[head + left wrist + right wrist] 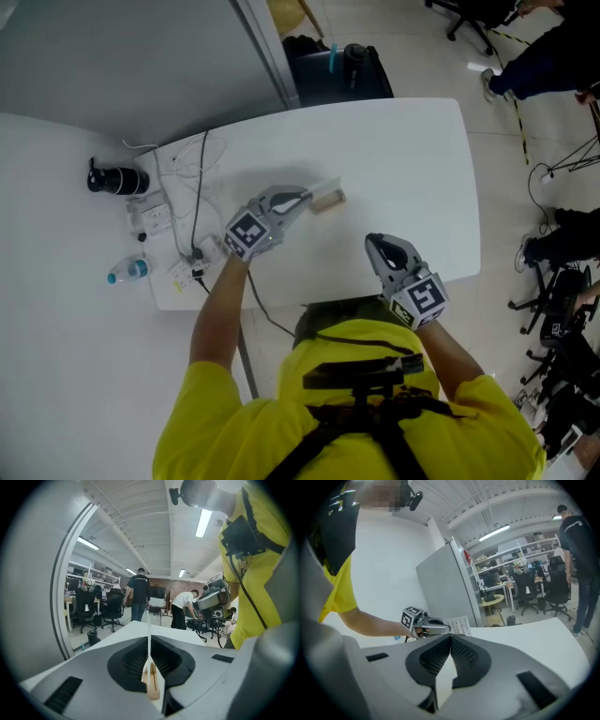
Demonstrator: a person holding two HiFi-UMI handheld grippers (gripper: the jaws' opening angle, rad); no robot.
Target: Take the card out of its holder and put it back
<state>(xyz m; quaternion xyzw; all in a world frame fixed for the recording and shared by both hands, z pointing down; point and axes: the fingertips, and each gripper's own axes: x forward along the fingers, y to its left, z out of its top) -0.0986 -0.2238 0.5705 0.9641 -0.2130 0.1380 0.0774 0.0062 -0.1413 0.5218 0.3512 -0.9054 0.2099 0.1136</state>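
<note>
Clamping shut on the card (149,641) right over its wooden holder (153,686), the left gripper (302,200) pinches something thin, light, bendy and slick, best held flat-faced near the edge, while the right gripper (375,244) waits closed and empty.

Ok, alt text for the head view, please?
Seen from above, a person in a yellow shirt holds the left grey claw shut on a thin white card over a small wooden holder on a white table. The right grey claw, shut and empty, hovers near the table's front edge.
</note>
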